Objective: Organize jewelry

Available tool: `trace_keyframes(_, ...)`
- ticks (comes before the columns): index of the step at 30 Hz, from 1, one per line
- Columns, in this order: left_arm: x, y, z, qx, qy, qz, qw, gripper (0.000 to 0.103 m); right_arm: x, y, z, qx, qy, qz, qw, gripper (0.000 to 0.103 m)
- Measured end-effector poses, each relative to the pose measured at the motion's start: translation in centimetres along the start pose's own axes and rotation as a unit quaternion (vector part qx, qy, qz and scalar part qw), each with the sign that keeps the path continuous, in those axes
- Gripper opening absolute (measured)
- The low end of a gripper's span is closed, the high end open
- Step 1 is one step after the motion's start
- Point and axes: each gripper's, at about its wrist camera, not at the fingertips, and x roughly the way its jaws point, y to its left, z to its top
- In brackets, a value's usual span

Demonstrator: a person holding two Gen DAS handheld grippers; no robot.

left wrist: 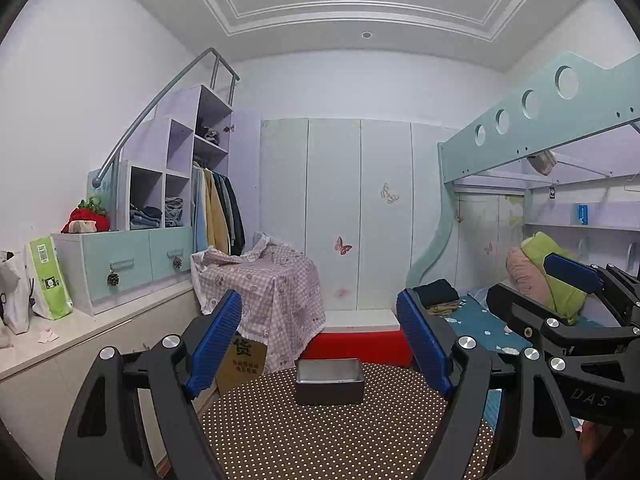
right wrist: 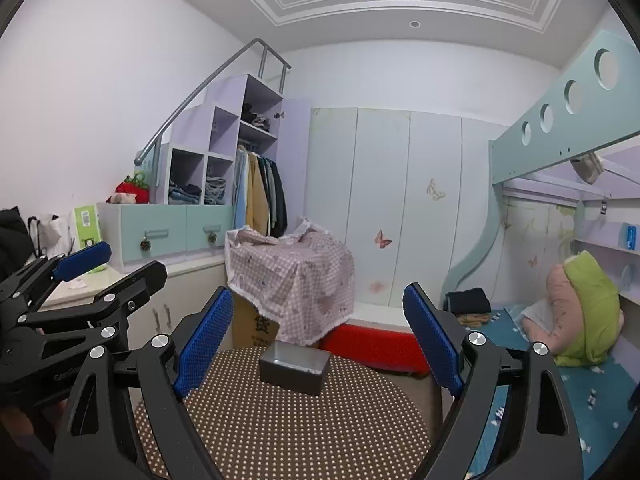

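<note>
A grey metal box with an open top stands at the far side of a round table with a brown dotted cloth. It also shows in the right wrist view. No jewelry is visible. My left gripper is open and empty, held above the table short of the box. My right gripper is open and empty, likewise above the table. The right gripper shows at the right edge of the left wrist view, the left gripper at the left edge of the right wrist view.
Behind the table stand a cardboard box under a checked cloth and a red chest. A white counter with bags runs along the left. A bunk bed with pillows is on the right.
</note>
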Motion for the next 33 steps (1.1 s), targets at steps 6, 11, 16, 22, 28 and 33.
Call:
trace_keyframes(6, 0.01, 0.05, 0.02, -0.001, 0.001, -0.001, 1.0000, 0.077, 0.01, -0.04, -0.03, 0.000, 0.001, 0.000, 1.000, 0.084)
trace_keyframes(11, -0.11, -0.15, 0.17, -0.002, 0.001, 0.003, 1.0000, 0.080, 0.10, -0.19, -0.04, 0.001, 0.001, 0.001, 1.000, 0.084)
trace_keyframes(16, 0.02, -0.19, 0.23, -0.005, 0.001, 0.006, 1.0000, 0.082, 0.12, -0.20, -0.05, 0.001, 0.002, 0.001, 1.000, 0.084)
trace_keyframes(22, -0.02, -0.28, 0.22, -0.004, 0.001, 0.007, 1.0000, 0.082, 0.20, -0.20, -0.13, 0.001, 0.002, 0.002, 1.000, 0.084)
trace_keyframes(28, 0.12, -0.44, 0.11, -0.004, 0.002, 0.006, 1.0000, 0.082, 0.19, -0.22, -0.12, 0.000, 0.003, 0.001, 1.000, 0.084)
trace_keyframes(33, 0.10, -0.47, 0.10, -0.005, 0.003, 0.006, 1.0000, 0.082, 0.21, -0.21, -0.21, 0.001, 0.003, 0.001, 1.000, 0.084)
